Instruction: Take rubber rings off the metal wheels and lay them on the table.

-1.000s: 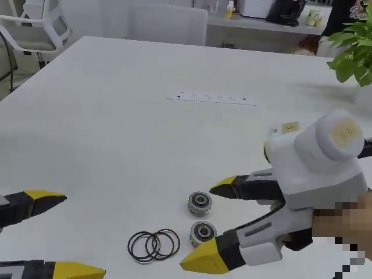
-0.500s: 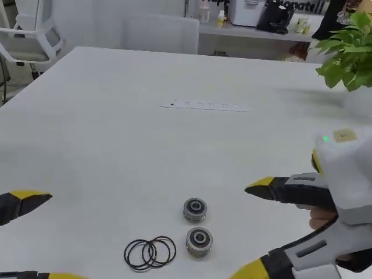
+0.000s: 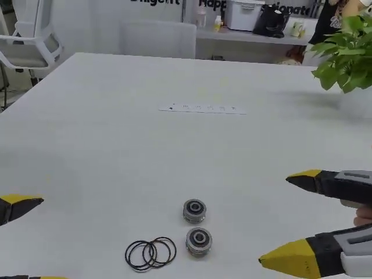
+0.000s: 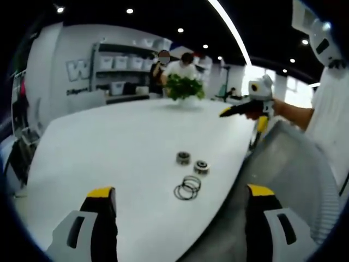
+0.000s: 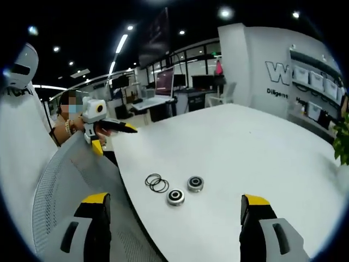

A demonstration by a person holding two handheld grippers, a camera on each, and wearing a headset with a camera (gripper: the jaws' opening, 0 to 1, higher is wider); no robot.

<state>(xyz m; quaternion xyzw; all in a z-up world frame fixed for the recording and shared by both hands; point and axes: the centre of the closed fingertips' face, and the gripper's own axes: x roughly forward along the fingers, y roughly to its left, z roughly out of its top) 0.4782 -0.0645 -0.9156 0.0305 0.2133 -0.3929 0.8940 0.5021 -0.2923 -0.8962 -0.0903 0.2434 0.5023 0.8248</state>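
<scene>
Two metal wheels lie on the white table [image 3: 145, 145], one [image 3: 194, 210] just behind the other [image 3: 199, 240]. Left of the nearer wheel lie black rubber rings [image 3: 150, 253], overlapping in a small pile. The same wheels [image 4: 191, 162] and rings [image 4: 187, 187] appear ahead of my left gripper [image 4: 177, 203], which is open and holds nothing. My right gripper [image 3: 293, 218] is open at the right, well clear of the wheels. In its own view my right gripper [image 5: 170, 206] frames the wheels [image 5: 185, 190] and the rings [image 5: 156, 183].
A flush white power strip [image 3: 201, 108] is set in the table's middle. A green plant [image 3: 347, 49] stands at the far right corner. Office chairs [image 3: 35, 40] and shelves with boxes lie beyond the far edge.
My right gripper has drawn back to the right and lower, away from the wheels. The left gripper's tips have slid further out at the left edge. Wheels and rings lie unmoved.
</scene>
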